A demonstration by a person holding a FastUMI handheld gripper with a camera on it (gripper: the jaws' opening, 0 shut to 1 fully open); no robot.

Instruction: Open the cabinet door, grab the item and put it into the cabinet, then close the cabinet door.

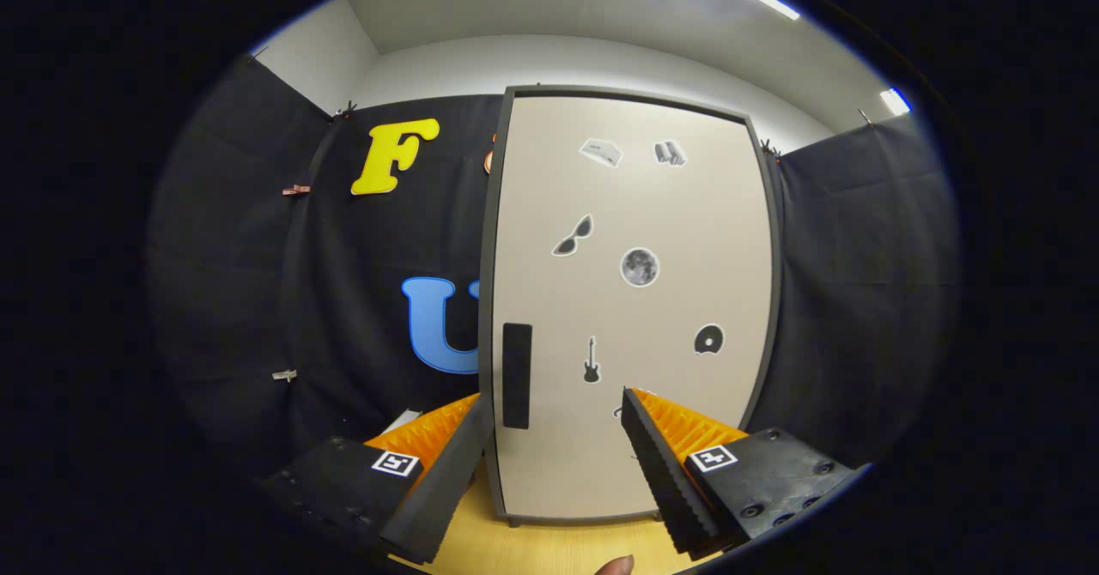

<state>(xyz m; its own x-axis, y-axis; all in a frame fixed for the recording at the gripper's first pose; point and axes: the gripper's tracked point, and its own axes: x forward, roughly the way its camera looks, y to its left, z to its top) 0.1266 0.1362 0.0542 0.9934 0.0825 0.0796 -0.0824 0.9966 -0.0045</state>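
Cabinet door [631, 300] shut, gripper [549, 455] just in front, jaws spread wide, empty. Best move: steer left to the dark handle [517, 375], pinch it, swing door outward

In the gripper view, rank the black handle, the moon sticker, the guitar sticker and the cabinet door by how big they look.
1. Cabinet door, shut.
2. Black handle.
3. Moon sticker.
4. Guitar sticker, taller than the moon but thin, so those two are close.
The claw is open just ahead of the door.
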